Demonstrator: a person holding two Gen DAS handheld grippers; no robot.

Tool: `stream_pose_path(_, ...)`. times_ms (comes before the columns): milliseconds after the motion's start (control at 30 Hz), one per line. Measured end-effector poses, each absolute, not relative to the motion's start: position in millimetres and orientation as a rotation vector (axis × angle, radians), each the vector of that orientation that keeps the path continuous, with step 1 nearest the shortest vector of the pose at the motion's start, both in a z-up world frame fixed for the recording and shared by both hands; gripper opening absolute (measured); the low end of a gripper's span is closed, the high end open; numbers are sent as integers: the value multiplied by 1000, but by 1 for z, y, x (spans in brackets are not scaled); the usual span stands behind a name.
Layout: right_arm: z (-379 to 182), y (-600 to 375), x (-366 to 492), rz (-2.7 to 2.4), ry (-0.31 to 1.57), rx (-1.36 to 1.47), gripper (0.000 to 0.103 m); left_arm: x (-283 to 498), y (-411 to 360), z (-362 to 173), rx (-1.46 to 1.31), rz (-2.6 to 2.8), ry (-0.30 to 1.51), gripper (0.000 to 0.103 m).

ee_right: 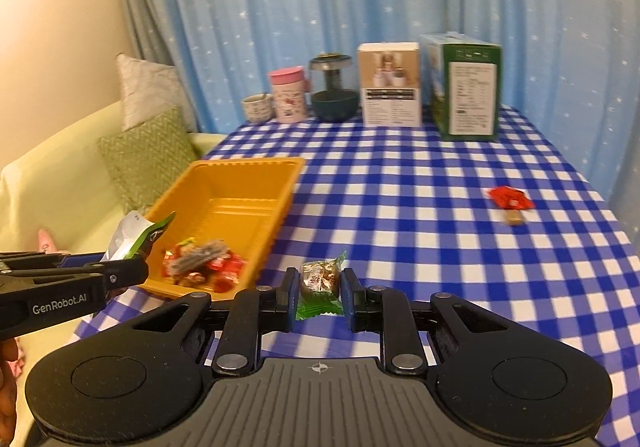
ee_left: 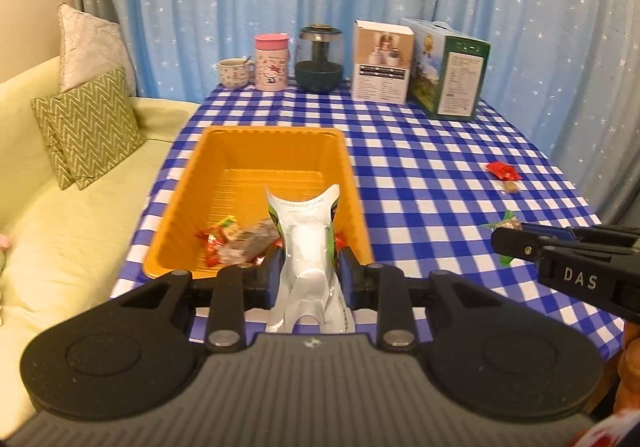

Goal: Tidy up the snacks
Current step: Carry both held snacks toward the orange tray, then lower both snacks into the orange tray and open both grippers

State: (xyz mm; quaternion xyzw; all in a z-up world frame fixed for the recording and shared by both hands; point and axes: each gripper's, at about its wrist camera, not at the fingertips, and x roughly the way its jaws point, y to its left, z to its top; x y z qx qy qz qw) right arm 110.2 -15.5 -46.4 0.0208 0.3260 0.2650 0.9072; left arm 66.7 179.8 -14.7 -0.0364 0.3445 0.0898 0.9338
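Observation:
My left gripper (ee_left: 308, 267) is shut on a white and green snack pouch (ee_left: 306, 243), held above the near end of the orange tray (ee_left: 276, 135); it also shows in the right wrist view (ee_right: 132, 235). The tray (ee_right: 224, 167) holds several wrapped snacks (ee_left: 236, 239). My right gripper (ee_right: 320, 287) is shut on a green-wrapped candy (ee_right: 320, 279) just above the checked tablecloth, right of the tray. A red-wrapped snack (ee_right: 510, 199) and a small brown candy (ee_right: 513, 219) lie on the cloth at the far right.
A cup (ee_left: 233, 73), a pink canister (ee_left: 272, 61), a dark glass jar (ee_left: 320, 61) and two boxes (ee_left: 382, 61) (ee_left: 448, 67) stand along the table's back edge. A sofa with cushions (ee_left: 88, 123) is to the left. A blue curtain hangs behind.

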Motion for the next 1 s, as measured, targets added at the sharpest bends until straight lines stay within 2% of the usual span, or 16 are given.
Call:
stream_pose_path(433,-46,48,123,633,670,-2,22,77,227,-14,-39,204,714,27)
stream_pose_path(1000,-65,104,168,680,686,-24,22,125,279,-42,-7,187,759,27)
